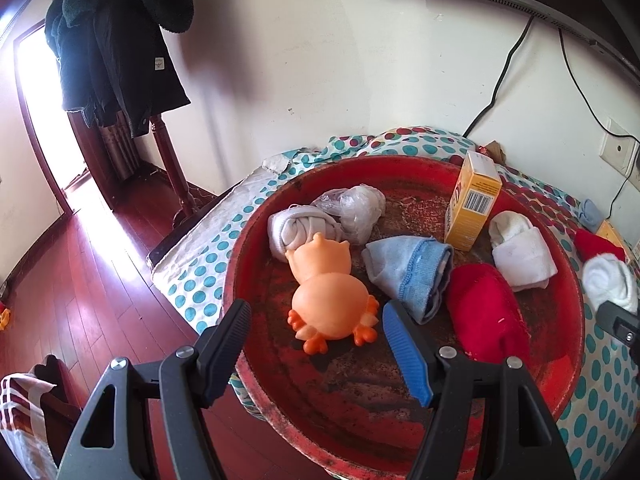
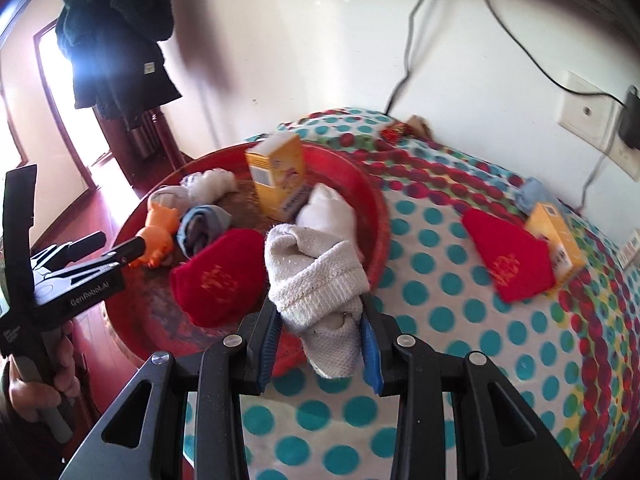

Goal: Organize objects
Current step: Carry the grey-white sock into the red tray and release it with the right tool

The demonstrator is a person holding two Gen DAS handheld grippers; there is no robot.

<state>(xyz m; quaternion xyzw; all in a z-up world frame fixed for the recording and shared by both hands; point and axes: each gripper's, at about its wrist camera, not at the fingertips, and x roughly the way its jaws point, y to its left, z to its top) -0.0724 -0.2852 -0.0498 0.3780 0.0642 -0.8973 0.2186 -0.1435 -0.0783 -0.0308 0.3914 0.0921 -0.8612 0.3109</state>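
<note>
A red round tray (image 1: 400,432) on a dotted cloth holds an orange rubber toy (image 1: 328,292), rolled socks in grey (image 1: 296,230), blue (image 1: 412,276) and white (image 1: 520,252), a red pouch (image 1: 484,312) and an upright yellow box (image 1: 472,204). My left gripper (image 1: 316,320) hovers open over the tray's near side, with the toy lying below between its fingers and untouched. My right gripper (image 2: 320,320) is shut on a white rolled sock (image 2: 316,280), held in the air over the tray's rim (image 2: 376,216). A hand (image 2: 40,392) holds the left gripper (image 2: 116,246).
On the dotted cloth (image 2: 440,320) right of the tray lie a second red pouch (image 2: 508,256), another yellow box (image 2: 554,240) and a blue sock (image 2: 532,194). Cables and a wall socket (image 2: 588,108) are behind. A coat rack (image 1: 120,52) stands at the left over a red wooden floor.
</note>
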